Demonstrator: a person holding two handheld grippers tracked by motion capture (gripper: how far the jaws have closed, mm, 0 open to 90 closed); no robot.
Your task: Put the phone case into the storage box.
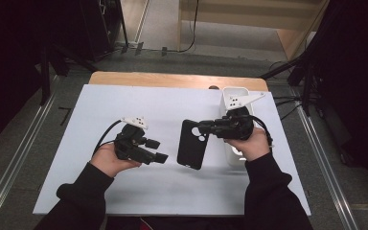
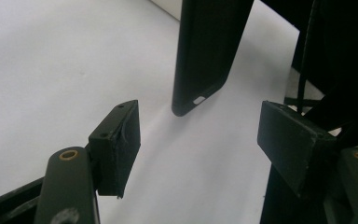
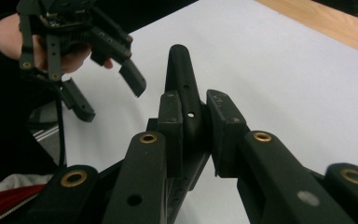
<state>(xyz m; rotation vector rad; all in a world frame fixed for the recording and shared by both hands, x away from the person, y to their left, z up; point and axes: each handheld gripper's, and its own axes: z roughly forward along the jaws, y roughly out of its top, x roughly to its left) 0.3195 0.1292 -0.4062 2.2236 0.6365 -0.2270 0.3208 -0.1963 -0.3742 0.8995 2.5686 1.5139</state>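
The right gripper (image 1: 206, 127) is clamped on the phone case (image 1: 192, 143) hanging above the white mat (image 1: 124, 105), and the left gripper (image 1: 158, 149), jaws apart beside it, could knock it loose.

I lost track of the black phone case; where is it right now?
In the high view, the black phone case hangs above the white mat near its centre, clamped by the right tool, with the open left tool just beside it.

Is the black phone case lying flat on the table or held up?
Held up. The right gripper clamps the phone case at its top edge, and its lower end hangs above the white table.
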